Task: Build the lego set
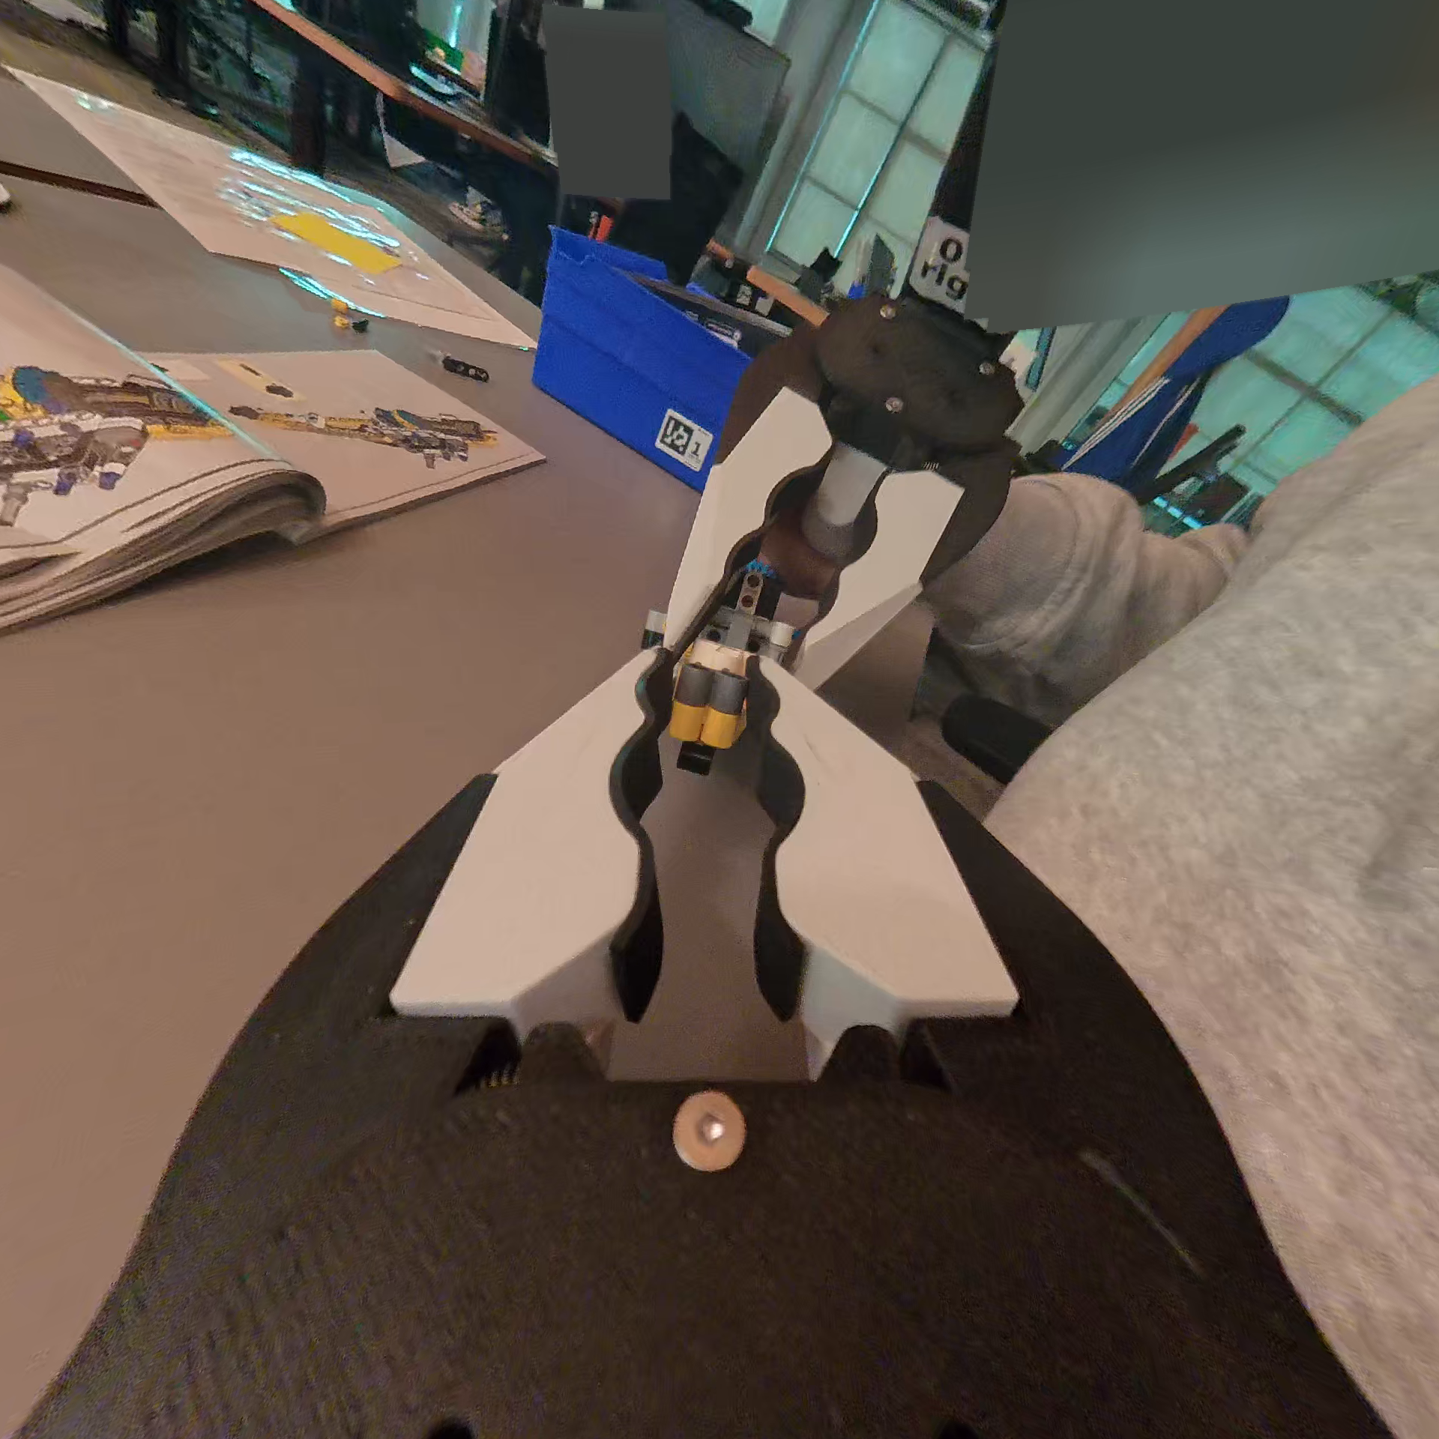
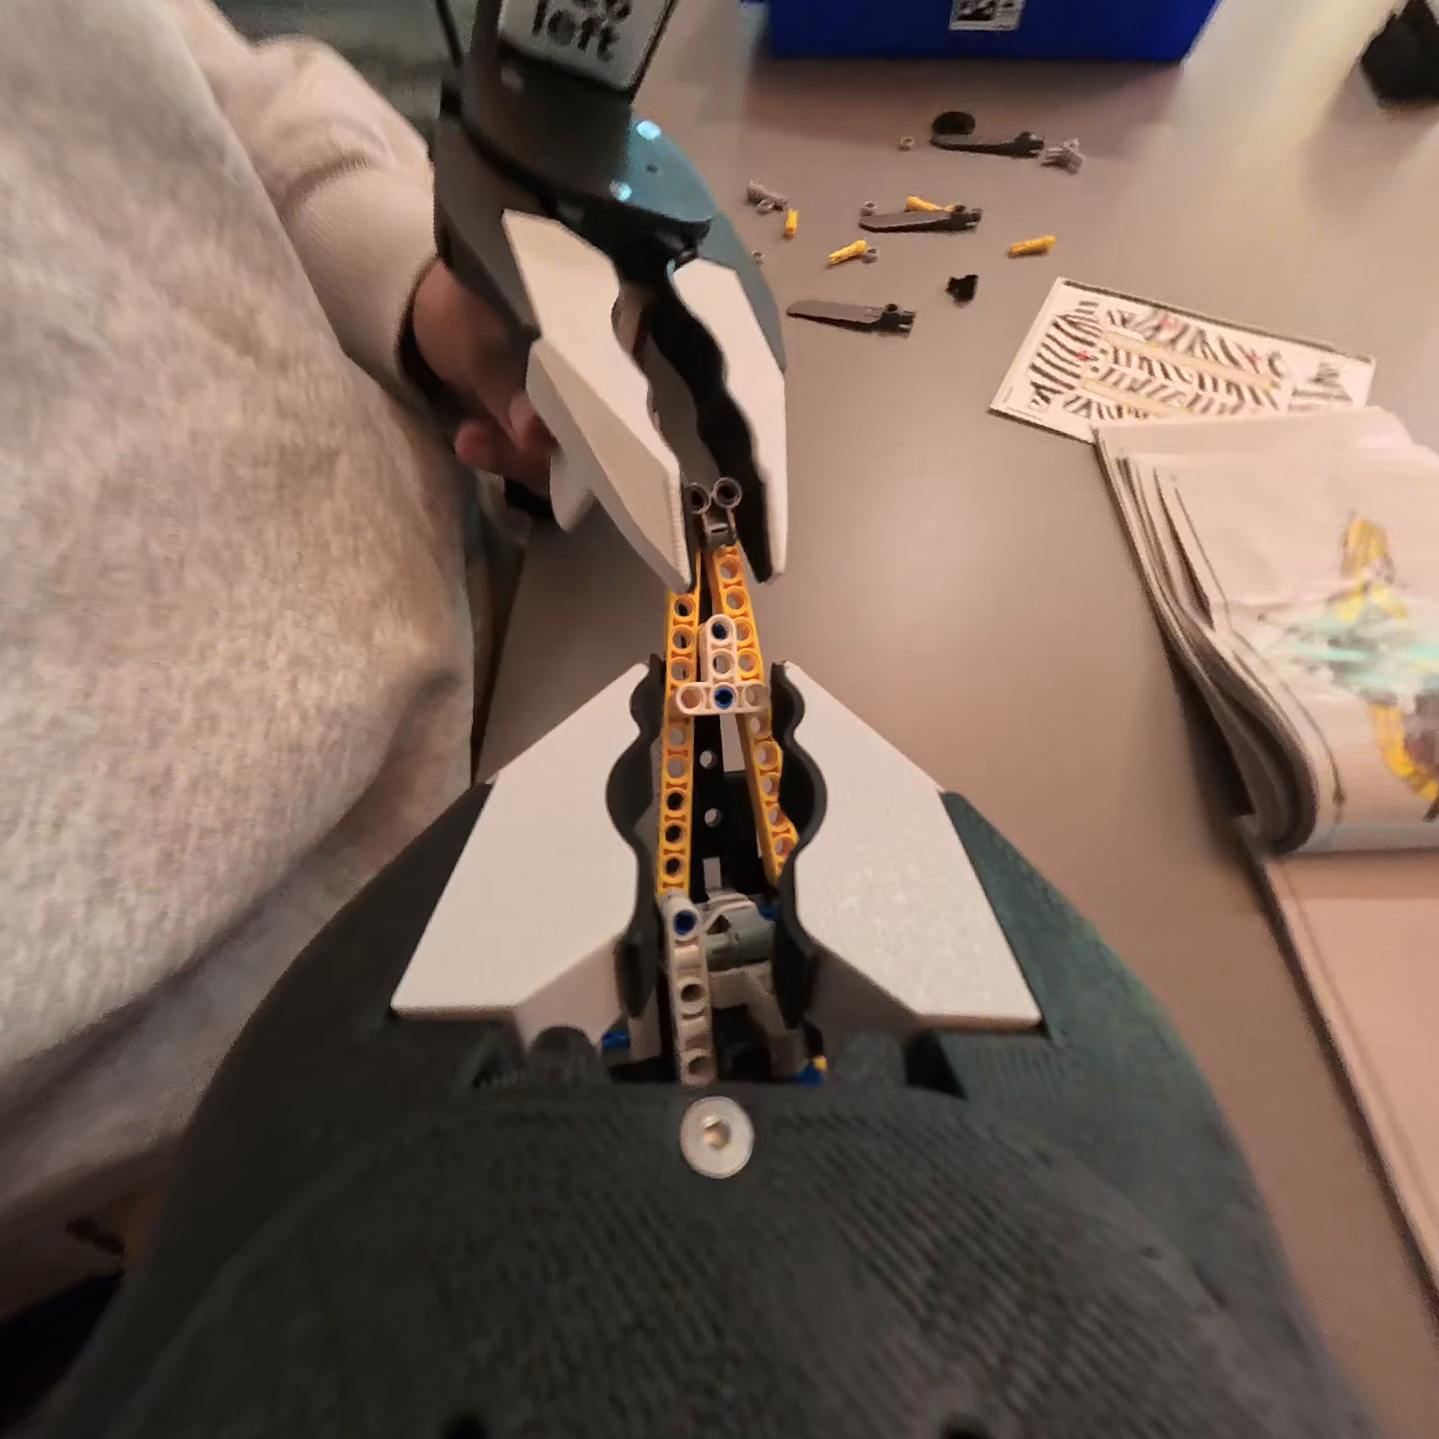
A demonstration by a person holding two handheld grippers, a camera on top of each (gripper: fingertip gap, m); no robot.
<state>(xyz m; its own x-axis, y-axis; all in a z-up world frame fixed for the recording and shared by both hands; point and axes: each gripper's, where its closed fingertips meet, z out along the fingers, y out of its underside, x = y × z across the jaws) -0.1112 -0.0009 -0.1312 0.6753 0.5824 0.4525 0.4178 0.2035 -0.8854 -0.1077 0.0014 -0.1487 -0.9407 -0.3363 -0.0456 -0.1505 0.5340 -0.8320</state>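
Observation:
A long lego assembly (image 2: 679, 779) of yellow holed beams with white and grey connectors is held in the air between both grippers. My right gripper (image 2: 712, 670) is shut on it, with the beams running along between its white fingers. My left gripper (image 2: 723, 576) faces it and is shut on the assembly's far grey end. In the left wrist view, my left gripper (image 1: 708, 662) grips the yellow and grey end of the assembly (image 1: 705, 705), and the right gripper (image 1: 740, 646) holds the other end just beyond it.
An open instruction booklet (image 1: 233, 483) lies on the grey table (image 1: 311, 740); it also shows in the right wrist view (image 2: 1285, 623). A striped sticker sheet (image 2: 1183, 366) and loose black, yellow and grey parts (image 2: 919, 222) lie beyond. A blue bin (image 1: 623, 350) stands at the back. A grey sleeve (image 2: 195, 467) is close. The tips of both grippers are at nearly the same place.

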